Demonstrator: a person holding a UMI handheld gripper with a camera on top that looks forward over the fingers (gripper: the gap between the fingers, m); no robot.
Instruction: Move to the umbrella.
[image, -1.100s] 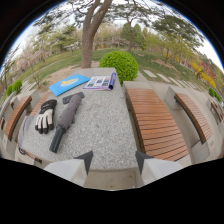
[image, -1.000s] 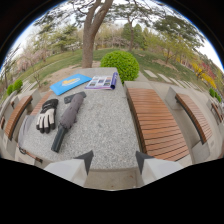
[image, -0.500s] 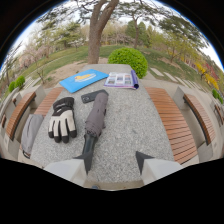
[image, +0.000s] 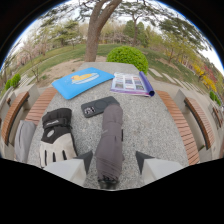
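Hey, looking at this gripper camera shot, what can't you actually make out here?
- Umbrella: its near end drops behind the gripper body between the open fingers, so the handle is hidden.
- Magazine: its print is too small to read.
- Phone: partly covered by the umbrella's far end.
- Glove: its fingertips run behind the left finger.
- Grey item beside the glove: only partly visible, cannot be identified.

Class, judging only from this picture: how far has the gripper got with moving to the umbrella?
Done: the gripper has reached the folded grey umbrella, which lies on the stone table beside the glove.
In hand: its fingers are open, with the umbrella's near end lying between them.
Left: little or nothing; no grasp is asked.
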